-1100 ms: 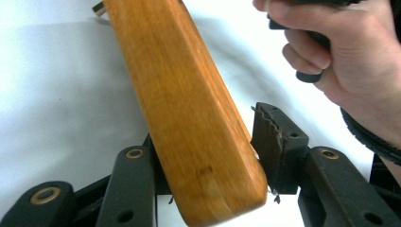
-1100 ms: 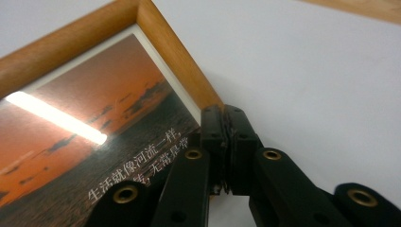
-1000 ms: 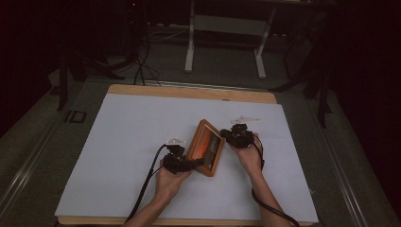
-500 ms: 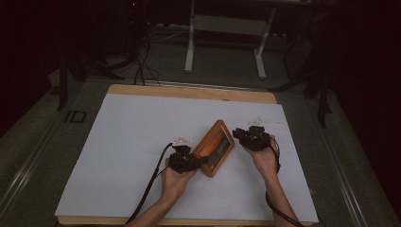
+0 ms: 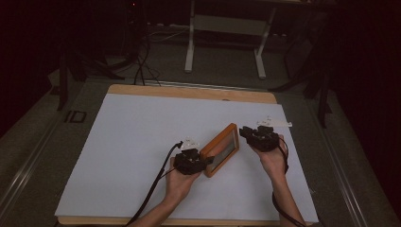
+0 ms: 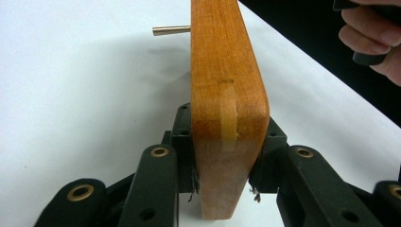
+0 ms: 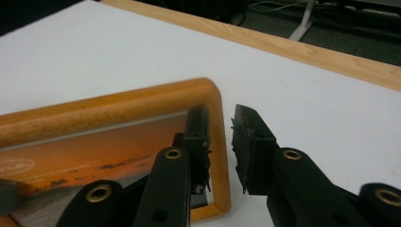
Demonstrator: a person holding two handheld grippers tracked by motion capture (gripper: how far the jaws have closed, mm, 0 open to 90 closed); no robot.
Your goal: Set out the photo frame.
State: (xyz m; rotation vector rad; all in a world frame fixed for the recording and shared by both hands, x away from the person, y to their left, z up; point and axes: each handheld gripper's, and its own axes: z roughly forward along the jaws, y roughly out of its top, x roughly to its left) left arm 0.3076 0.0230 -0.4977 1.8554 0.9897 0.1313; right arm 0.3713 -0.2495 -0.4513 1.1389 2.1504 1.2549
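Overhead, in the high view, a wooden picture frame (image 5: 220,149) sits slantwise on the white table (image 5: 132,142), between the left gripper (image 5: 204,161) at its near corner and the right gripper (image 5: 246,132) by its far end. Next, the left gripper view shows the jaws, which have just been closing, clamped on the frame's lower edge, both pads (image 6: 185,156) pressing the wood. Lastly, the right gripper view shows those jaws parted after opening, straddling the frame's side rail without squeezing it.
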